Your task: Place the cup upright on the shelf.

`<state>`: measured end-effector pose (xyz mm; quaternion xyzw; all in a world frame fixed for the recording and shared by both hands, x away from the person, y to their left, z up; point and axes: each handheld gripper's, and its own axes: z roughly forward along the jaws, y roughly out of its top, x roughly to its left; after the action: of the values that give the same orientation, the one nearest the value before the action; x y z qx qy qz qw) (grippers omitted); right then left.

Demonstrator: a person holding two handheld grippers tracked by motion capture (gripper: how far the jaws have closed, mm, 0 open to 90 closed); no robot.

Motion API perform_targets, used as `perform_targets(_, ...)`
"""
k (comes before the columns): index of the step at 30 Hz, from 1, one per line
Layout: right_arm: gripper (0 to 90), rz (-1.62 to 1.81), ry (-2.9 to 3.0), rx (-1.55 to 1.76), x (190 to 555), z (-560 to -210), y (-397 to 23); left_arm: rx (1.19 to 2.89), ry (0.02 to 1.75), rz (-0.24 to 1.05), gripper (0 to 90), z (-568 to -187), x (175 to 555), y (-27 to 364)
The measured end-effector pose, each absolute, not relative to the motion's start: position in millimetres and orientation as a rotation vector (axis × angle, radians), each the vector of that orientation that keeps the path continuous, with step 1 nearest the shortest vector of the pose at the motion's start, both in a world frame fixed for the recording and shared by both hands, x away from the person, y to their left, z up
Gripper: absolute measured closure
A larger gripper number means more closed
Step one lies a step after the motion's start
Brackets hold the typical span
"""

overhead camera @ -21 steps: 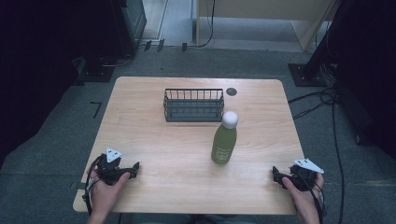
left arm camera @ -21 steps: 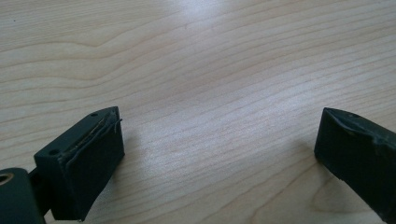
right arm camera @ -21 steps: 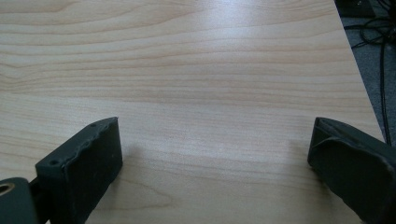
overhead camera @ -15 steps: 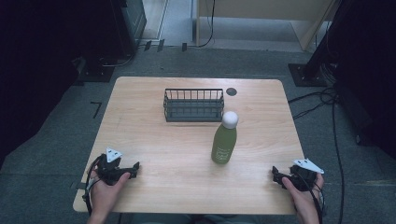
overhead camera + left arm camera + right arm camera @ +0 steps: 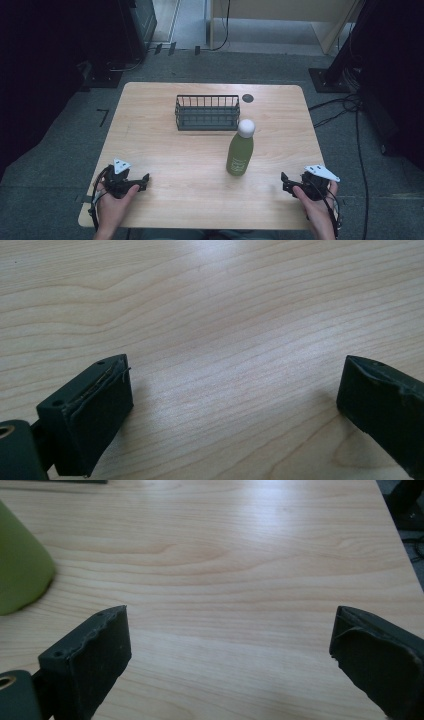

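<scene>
A green bottle (image 5: 240,152) with a white cap stands upright near the middle of the wooden table (image 5: 200,160), right of centre. Its green base (image 5: 20,570) shows at the left edge of the right gripper view. A dark wire basket (image 5: 207,112) sits behind the bottle, toward the far side. My left gripper (image 5: 145,181) rests on the table near the front left corner, open, with bare wood between its jaws (image 5: 235,405). My right gripper (image 5: 284,182) rests near the front right corner, also open and holding nothing (image 5: 230,645). Both point inward toward the table's middle.
A small dark round spot (image 5: 248,98) lies on the table right of the basket. Cables (image 5: 345,107) run over the grey floor at the right. Dark stands and furniture surround the table.
</scene>
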<state>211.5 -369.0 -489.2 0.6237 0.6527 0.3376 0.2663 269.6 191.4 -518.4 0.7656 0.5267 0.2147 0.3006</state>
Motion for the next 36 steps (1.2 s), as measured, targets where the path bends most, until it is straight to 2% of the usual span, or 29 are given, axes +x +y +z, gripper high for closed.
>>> perform_targets(20,7.1,1.101,1.846,1.553,223,-459,-310,2.030,1.398,0.571,1.5,-518,270,191)
perform_targets(34,7.8,1.225,1.960,1.439,231,-460,-268,2.031,1.398,0.571,1.5,-518,270,191)
perform_targets(36,11.7,1.240,1.959,1.429,232,-459,-263,2.031,1.398,0.571,1.6,-518,270,191)
